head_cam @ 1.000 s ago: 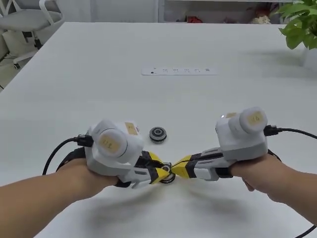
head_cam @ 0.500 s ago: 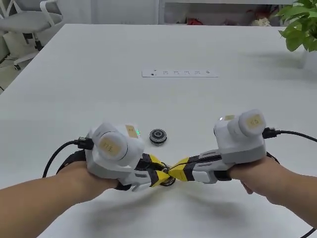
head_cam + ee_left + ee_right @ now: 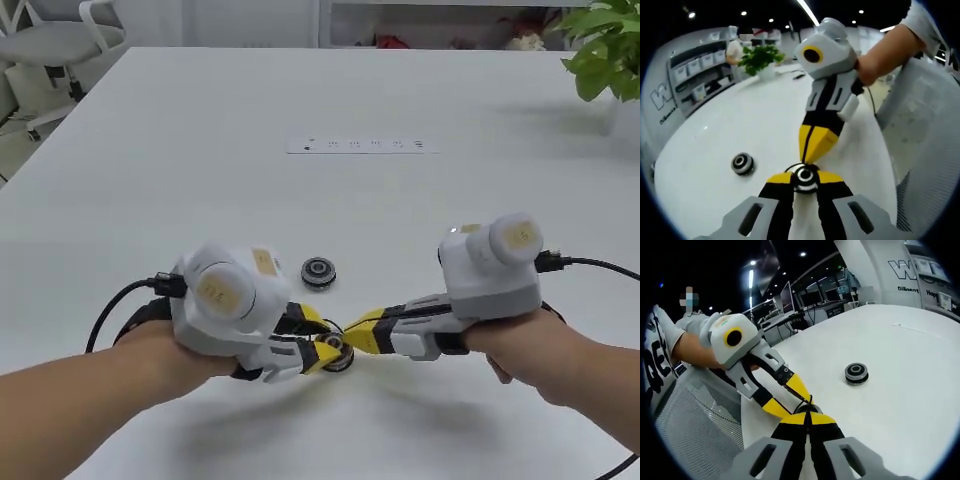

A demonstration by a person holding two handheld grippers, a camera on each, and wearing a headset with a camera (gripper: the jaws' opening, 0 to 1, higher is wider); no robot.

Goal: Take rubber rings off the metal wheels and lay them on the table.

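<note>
Where jaws meet, wheel (image 3: 338, 353) half hidden, edges unclear

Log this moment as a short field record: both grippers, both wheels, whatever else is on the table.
left gripper: jaws shut on a metal wheel, one jaw on each side
held wheel: between the left jaws, low by the table
right gripper: jaws closed together, tips at the held wheel's rim; what they pinch cannot be told
second wheel: lies flat on the table beyond the grippers, untouched
power strip: farther back, mid-table
</note>
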